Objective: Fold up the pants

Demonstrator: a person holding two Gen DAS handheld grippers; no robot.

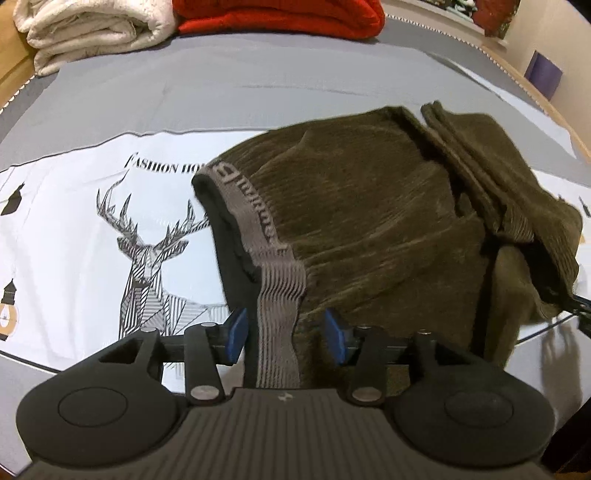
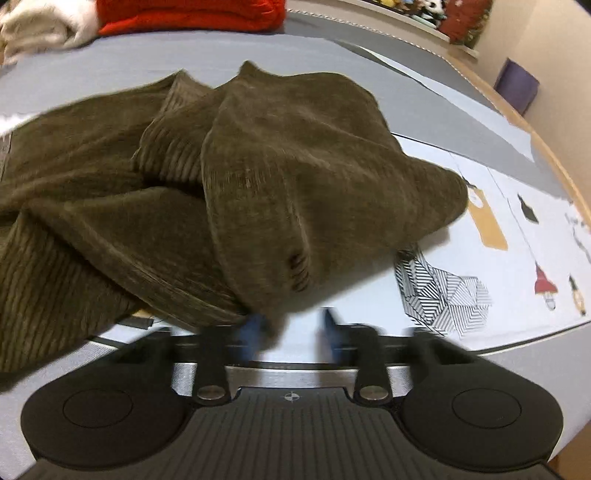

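Blue-padded left gripper stands open astride the grey waistband of olive corduroy pants, pads clear of it. Right gripper, blurred, shows parted pads beside a pant fold. The pants lie bunched on a deer-print sheet; beyond, cream and red blankets.

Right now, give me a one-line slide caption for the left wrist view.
Left gripper open astride the grey waistband of olive corduroy pants on a deer-print sheet.
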